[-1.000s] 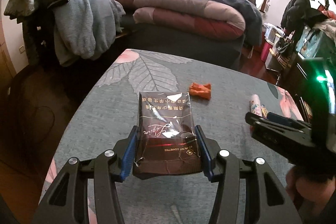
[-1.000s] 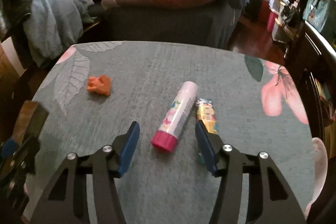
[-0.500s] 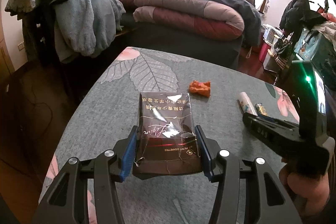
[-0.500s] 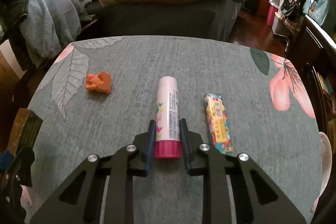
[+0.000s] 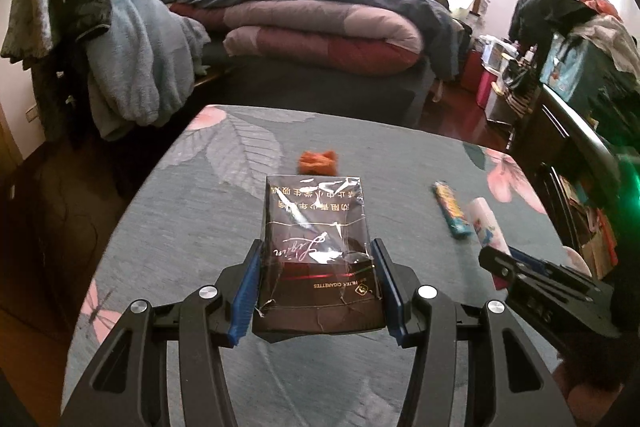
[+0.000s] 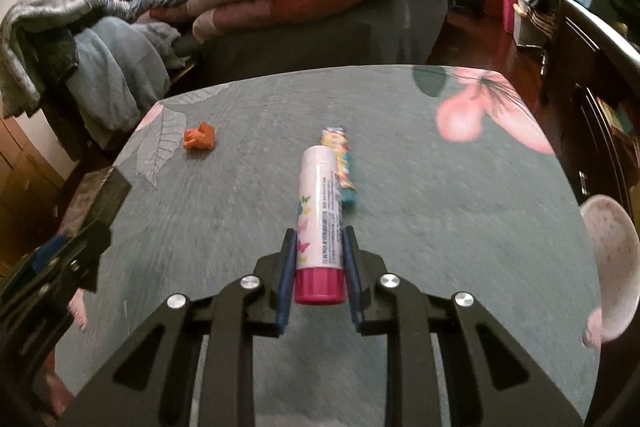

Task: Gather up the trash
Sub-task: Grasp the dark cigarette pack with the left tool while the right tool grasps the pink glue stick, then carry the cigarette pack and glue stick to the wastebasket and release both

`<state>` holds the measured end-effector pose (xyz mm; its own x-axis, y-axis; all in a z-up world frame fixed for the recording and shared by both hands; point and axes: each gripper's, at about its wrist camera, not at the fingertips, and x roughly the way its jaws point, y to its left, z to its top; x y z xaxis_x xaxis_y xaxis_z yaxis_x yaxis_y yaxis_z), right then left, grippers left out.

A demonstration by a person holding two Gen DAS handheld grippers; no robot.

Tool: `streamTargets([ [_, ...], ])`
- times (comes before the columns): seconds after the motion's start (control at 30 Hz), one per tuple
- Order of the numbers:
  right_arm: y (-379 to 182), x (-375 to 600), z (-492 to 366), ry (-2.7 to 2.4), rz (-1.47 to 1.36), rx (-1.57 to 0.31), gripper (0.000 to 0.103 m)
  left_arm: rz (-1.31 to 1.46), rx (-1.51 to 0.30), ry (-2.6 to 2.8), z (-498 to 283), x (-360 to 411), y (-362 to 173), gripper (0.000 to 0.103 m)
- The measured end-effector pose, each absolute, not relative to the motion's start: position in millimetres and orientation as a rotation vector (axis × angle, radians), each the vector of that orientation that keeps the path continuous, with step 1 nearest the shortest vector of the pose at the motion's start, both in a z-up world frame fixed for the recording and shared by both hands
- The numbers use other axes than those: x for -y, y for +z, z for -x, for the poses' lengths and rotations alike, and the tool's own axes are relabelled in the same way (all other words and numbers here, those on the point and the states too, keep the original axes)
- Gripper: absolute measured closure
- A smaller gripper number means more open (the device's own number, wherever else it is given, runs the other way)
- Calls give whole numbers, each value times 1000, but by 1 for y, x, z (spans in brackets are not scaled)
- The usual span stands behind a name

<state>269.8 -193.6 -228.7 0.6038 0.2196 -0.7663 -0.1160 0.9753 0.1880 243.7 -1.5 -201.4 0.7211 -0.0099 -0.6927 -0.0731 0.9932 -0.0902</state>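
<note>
My left gripper (image 5: 316,267) is shut on a dark brown cigarette pack (image 5: 316,243) in clear wrap and holds it above the table. My right gripper (image 6: 318,247) is shut on a white glue stick (image 6: 318,211) with a pink cap, lifted off the table; the stick also shows in the left wrist view (image 5: 486,223). An orange crumpled scrap (image 6: 200,137) lies at the far left of the table, also in the left wrist view (image 5: 318,163). A colourful candy wrapper (image 6: 345,163) lies beyond the stick, and in the left wrist view (image 5: 452,209).
The table (image 6: 440,227) has a grey-green cloth with leaf and pink flower print. A white bowl (image 6: 612,259) sits at its right edge. A bed with folded quilts (image 5: 320,35) stands behind. Clothes hang on a chair (image 5: 120,59) at the left. Dark furniture (image 5: 580,131) is at the right.
My right gripper closed on the glue stick and lifted it, tilting the view. My left gripper keeps hold of the cigarette pack and has risen slightly.
</note>
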Motion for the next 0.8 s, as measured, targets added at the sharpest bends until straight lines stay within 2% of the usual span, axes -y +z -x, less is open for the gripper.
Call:
streamTargets([
  [0.8, -210, 331, -168, 14, -256, -755, 79, -46, -714, -172, -224, 145, -176, 50],
])
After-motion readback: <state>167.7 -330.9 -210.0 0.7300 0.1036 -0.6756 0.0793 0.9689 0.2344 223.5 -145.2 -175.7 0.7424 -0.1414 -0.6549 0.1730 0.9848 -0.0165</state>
